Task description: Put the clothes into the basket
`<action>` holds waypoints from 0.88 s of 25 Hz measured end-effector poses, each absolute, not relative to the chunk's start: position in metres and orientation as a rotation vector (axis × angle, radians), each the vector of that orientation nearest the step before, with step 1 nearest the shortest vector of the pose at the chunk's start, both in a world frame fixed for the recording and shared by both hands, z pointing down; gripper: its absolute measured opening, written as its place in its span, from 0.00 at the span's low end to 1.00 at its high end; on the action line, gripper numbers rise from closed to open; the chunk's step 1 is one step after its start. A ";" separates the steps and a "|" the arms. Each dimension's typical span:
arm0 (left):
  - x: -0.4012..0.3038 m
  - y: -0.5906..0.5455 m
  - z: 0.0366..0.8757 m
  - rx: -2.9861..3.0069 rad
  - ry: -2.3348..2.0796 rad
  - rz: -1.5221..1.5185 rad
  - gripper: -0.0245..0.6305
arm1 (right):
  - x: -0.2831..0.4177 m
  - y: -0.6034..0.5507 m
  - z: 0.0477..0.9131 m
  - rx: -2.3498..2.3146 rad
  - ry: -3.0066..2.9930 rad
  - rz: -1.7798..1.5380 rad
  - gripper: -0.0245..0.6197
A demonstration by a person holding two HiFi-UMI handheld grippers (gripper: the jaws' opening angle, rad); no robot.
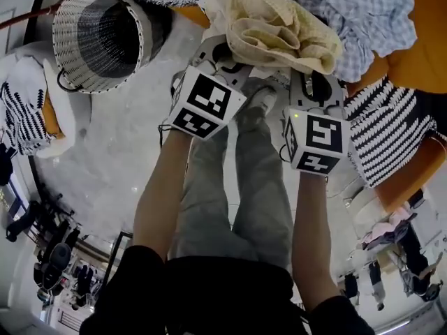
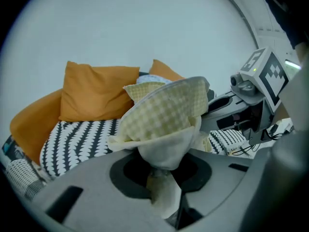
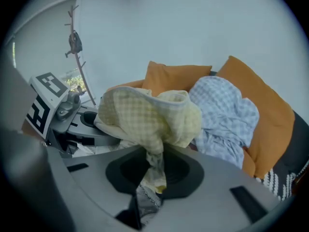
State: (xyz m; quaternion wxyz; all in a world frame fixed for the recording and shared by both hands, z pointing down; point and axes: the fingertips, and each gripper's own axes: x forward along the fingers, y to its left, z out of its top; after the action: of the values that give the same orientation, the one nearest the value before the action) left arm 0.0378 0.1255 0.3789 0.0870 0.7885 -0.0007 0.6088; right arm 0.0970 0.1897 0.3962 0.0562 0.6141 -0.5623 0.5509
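Step in hand: lift + carry, one garment. You've got the yellow checked garment (image 1: pixel 279 30) pinched at both ends: L gripper (image 2: pixel 164 190) clamped on one bunched edge, R gripper (image 3: pixel 150 178) on another, jaws narrow w/ cloth wadded between the pads. It hangs crumpled between the two, far centre, just off the sofa (image 1: pixel 427 33). Pale gingham, whitish lining, soft + floppy, so expect trailing folds. The basket (image 1: pixel 68 56) sits far left on the floor. Next, by my read: swing both hands left together, clear the rim, then let go. A blue checked garment (image 1: pixel 363 12) waits far right.
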 end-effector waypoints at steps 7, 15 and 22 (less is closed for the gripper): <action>0.000 0.069 0.283 2.433 -0.334 1.764 0.18 | 0.064 0.124 0.314 1.819 -1.992 1.531 0.14; -0.068 -0.024 0.182 2.445 -0.710 1.748 0.18 | -0.002 0.015 0.229 1.693 -2.325 1.390 0.14; -0.159 -0.099 0.113 2.370 -1.027 1.731 0.18 | -0.091 -0.073 0.168 1.505 -2.551 1.295 0.14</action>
State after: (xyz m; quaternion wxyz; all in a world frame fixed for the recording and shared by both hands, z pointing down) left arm -0.1585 -0.0985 0.1134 0.0161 0.7621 -0.3304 0.5566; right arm -0.0907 -0.0732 0.1677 -0.0452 0.4651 -0.7884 0.4002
